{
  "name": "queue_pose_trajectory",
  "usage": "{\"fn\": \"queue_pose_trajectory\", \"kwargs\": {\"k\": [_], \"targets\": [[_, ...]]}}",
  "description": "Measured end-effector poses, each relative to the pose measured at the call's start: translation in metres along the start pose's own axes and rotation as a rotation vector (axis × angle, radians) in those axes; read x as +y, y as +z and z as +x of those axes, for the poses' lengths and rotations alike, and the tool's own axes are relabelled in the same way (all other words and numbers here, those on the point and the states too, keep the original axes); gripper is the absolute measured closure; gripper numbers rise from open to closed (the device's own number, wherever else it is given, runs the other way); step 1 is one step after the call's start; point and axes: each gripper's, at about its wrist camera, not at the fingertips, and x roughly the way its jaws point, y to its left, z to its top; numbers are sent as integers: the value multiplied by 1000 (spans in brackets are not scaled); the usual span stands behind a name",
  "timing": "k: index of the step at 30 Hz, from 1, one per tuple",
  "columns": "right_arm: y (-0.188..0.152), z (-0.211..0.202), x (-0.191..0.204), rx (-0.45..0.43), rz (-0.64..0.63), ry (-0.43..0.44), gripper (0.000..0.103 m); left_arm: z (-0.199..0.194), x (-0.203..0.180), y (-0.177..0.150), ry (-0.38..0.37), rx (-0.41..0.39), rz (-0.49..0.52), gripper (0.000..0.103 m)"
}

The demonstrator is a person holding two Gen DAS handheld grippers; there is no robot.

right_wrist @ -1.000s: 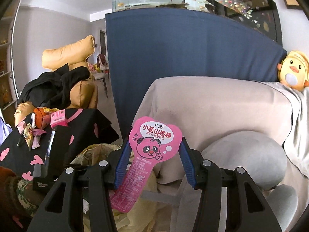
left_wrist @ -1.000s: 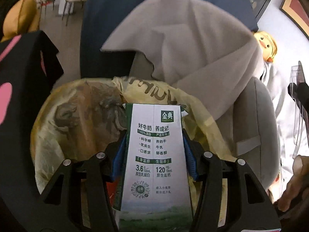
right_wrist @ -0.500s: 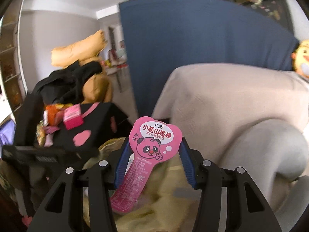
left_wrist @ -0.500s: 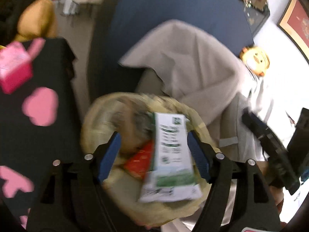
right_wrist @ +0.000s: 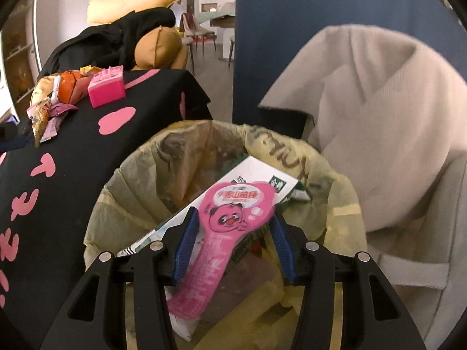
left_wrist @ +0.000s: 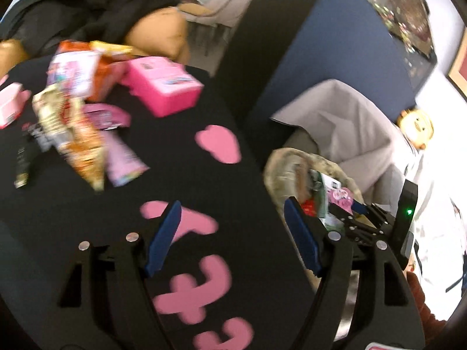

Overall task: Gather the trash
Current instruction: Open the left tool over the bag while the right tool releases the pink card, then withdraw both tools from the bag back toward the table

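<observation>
A black cloth (left_wrist: pixel 204 180) printed with pink hearts and letters covers the table and fills most of the left wrist view; beside it stands a beige draped armchair (right_wrist: pixel 388 134) in front of a dark blue panel (right_wrist: pixel 292 29). Between table and chair sits the trash bin (right_wrist: pixel 122 198), lined with a yellowish translucent bag whose rim folds over the edge. Inside the bin lies a white-and-green milk carton (right_wrist: pixel 256 175), tilted against the liner. On the far part of the table a heap of trash lies together: a pink box (left_wrist: pixel 163 84), orange and patterned snack wrappers (left_wrist: pixel 78 145), and a pink packet (left_wrist: pixel 122 157), all blurred. The left gripper (left_wrist: pixel 233 239) hangs over the black cloth with its blue pads spread wide and nothing between them. The right gripper (right_wrist: pixel 233 233) hovers over the bin mouth, its pads pinching a pink wrapper (right_wrist: pixel 233 218) with a cartoon bear face, the wrapper's heart-shaped top reaching over the carton.
</observation>
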Motion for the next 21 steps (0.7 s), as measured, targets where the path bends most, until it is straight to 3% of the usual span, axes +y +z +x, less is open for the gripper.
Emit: {"fn": "queue_pose_trajectory", "kwargs": {"k": [8, 11, 15, 21], "targets": [[-3, 13, 1, 73, 5, -45, 56, -30, 50, -5, 9, -59, -109, 34], [-2, 11, -2, 92, 42, -14, 56, -38, 58, -6, 1, -76, -122, 34], [-1, -8, 6, 45, 19, -49, 46, -56, 69, -8, 12, -120, -122, 31], [7, -36, 24, -8, -30, -73, 45, -75, 95, -11, 52, -156, -168, 31]]}}
